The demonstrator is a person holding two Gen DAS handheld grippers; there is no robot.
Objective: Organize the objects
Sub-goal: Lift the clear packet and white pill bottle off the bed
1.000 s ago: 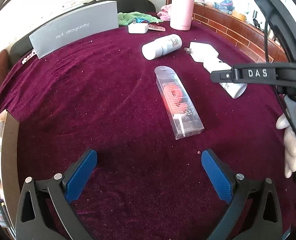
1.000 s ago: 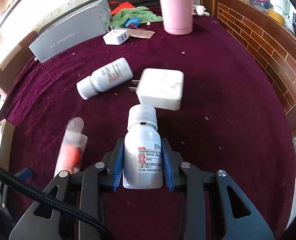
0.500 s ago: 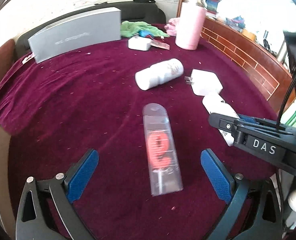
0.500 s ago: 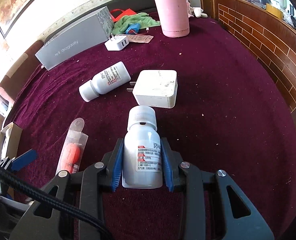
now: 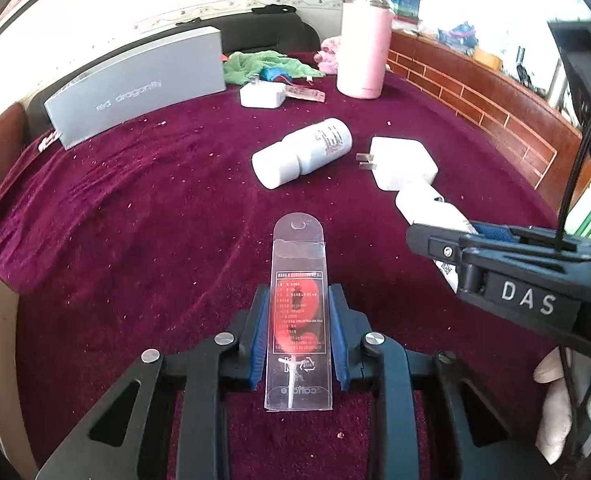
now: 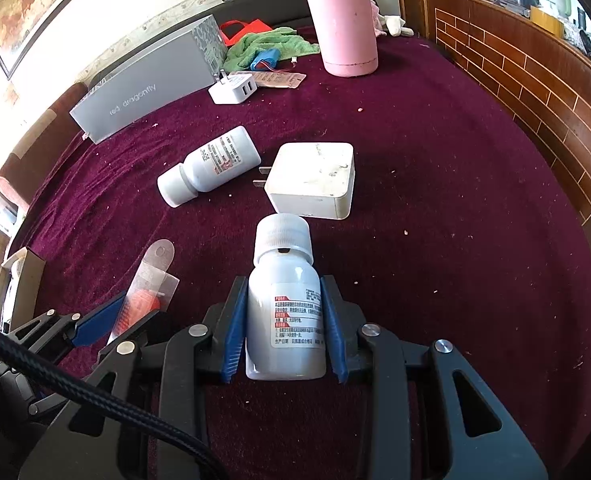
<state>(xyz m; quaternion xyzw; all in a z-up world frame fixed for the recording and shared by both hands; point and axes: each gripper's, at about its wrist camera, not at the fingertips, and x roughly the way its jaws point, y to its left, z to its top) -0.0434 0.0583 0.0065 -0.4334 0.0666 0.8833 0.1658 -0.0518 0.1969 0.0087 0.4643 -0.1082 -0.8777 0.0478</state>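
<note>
While our left gripper [image 5: 297,334] closes its blue pads on the clear plastic sleeve with the red item inside [image 5: 298,320], the sleeve lies flat on the maroon velvet-covered desk [image 5: 135,220], lengthwise between the jaws, its hang tab pointing away from us. We judge that this lets the pads meet the long, narrow sides, the only faces slim enough to pinch. Our right gripper [image 6: 283,336] pinches a white plastic pill bottle with a ribbed cap [image 6: 285,304] by its body, cap forward, just short of the large white square plug adapter [image 6: 313,180]; holding the round body across its width should keep it from rolling. Whether either object has left the cloth we cannot tell. Counting, we find two white bottles, the held one and a second white bottle lying on its side [image 6: 211,164] near the adapter; two white chargers, the large one and a small two-port charger [image 6: 233,89] by the long grey box printed "red dragonfly" [image 6: 151,80]; one sleeve, one tall pink flask [image 6: 345,20], one green cloth [image 6: 271,42] and one cardboard box edge [image 6: 19,284] at the left, which may be where things go.
</note>
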